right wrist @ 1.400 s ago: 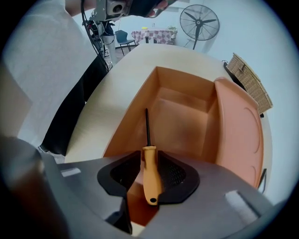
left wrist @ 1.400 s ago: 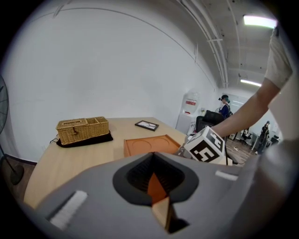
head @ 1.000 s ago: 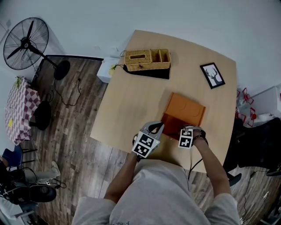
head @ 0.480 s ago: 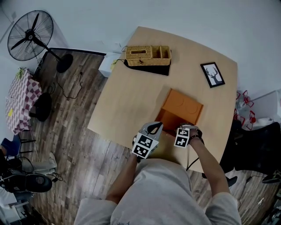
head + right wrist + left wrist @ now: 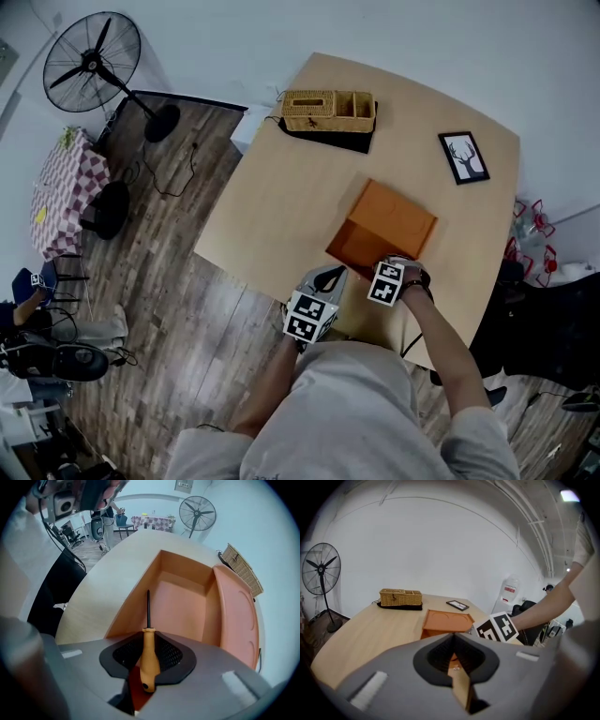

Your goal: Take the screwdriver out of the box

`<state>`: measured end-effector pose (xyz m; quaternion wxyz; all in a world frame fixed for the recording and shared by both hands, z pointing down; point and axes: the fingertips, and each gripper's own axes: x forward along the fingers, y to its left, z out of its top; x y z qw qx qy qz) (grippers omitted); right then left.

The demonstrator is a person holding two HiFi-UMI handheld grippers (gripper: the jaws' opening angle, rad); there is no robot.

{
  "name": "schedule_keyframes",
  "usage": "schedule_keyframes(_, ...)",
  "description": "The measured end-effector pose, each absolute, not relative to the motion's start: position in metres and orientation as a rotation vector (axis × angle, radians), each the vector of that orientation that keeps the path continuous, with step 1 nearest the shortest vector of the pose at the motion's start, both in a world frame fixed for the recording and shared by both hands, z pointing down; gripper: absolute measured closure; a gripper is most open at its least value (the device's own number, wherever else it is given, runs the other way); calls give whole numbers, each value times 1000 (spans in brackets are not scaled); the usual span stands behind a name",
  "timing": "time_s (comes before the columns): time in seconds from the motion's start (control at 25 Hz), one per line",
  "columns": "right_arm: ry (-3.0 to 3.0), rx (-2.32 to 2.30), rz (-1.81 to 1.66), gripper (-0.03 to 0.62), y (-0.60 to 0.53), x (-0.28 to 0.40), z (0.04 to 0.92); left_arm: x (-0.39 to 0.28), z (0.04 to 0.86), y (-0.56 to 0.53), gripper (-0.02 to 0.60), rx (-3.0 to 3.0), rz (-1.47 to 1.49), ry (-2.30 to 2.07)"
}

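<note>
Orange plastic forms the handle of the screwdriver (image 5: 148, 648), and the right tongs (image 5: 147, 632) are clamped on that handle. Their jaws have just been closing, and the handle now sits between the dark ribbed pads. The thin dark shaft sticks out beyond the tips and points at the near wall of the open box (image 5: 133, 606); whether the tip touches the box cannot be told. The box's lid (image 5: 236, 616) stands swung back along one side, with two shallow round dents in its face.

From the head view, the right tongs (image 5: 397, 264) point steeply down at the near edge of the box (image 5: 361, 246), at the person's side of the pale wooden worktop (image 5: 281, 206). The left tongs (image 5: 328, 276) hang just beside them, off the box's near corner. In their own view the left tongs (image 5: 453, 637) have their jaws drawn together with nothing between them.

Far across the worktop stand a wicker basket (image 5: 328, 110) and a small picture frame (image 5: 464, 157), well apart. A fan (image 5: 92, 61) stands on the wooden floor beyond.
</note>
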<state>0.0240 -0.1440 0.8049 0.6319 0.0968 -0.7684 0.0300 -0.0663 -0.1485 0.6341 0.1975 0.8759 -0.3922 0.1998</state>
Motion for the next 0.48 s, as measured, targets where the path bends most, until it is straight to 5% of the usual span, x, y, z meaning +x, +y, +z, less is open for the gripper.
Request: schedule_keyframes(0.48, -1840, 280, 42, 519, -149, 21, 799, -39, 639, -96, 528, 2338, 442, -1266)
